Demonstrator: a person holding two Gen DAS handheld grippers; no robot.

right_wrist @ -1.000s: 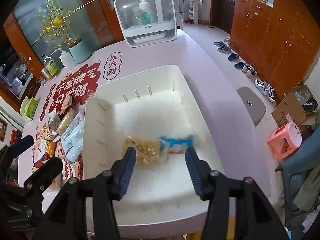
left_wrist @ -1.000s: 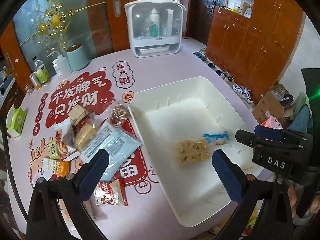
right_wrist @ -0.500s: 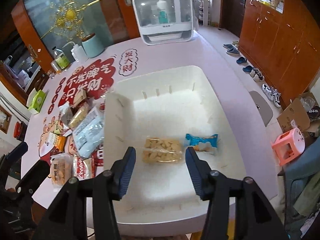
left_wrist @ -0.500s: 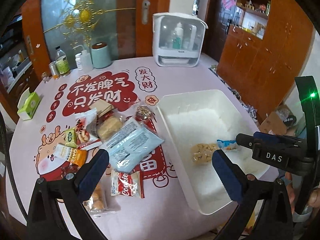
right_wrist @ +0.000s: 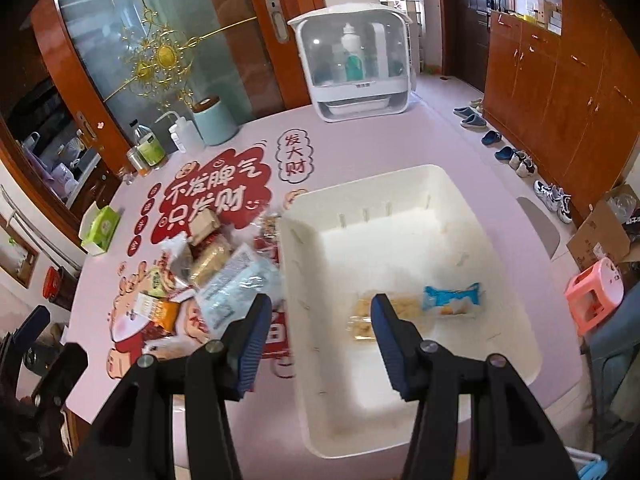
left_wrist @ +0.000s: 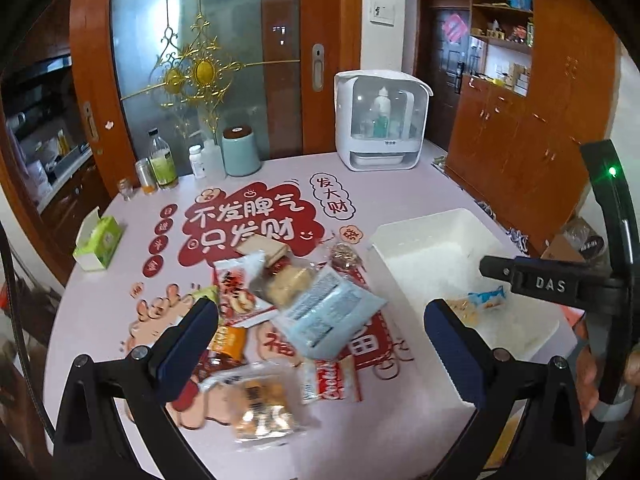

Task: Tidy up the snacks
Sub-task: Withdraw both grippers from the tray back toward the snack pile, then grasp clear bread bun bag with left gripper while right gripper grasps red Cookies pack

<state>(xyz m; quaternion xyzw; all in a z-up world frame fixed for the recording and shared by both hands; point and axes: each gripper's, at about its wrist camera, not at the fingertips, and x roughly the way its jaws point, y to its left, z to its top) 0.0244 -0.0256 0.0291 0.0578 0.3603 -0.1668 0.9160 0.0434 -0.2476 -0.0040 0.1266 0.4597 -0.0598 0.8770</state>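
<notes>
A pile of snack packs lies on the pink table left of a white bin (left_wrist: 424, 232). It holds a pale blue pouch (left_wrist: 332, 316), a red and white "Cookie" pack (left_wrist: 332, 380) and a clear pack of biscuits (left_wrist: 260, 404). My left gripper (left_wrist: 320, 320) hovers above this pile, open and empty. In the right wrist view the bin (right_wrist: 360, 184) holds a beige cracker pack (right_wrist: 404, 308) and a small blue pack (right_wrist: 452, 300). My right gripper (right_wrist: 322, 320) hangs open and empty over the bin's left wall, with the pale blue pouch (right_wrist: 236, 288) to its left.
At the table's far side stand a white cabinet with bottles inside (left_wrist: 382, 120), a teal canister (left_wrist: 240, 152) and several small bottles (left_wrist: 162, 164). A green tissue box (left_wrist: 98, 244) sits at the left edge. Shoes (right_wrist: 552, 196), a pink stool (right_wrist: 596, 292) and a cardboard box are on the floor to the right.
Both grippers have drawn back and to the left, away from the bin. The snack pile now fills the middle of the left wrist view. Both stay open and empty.
</notes>
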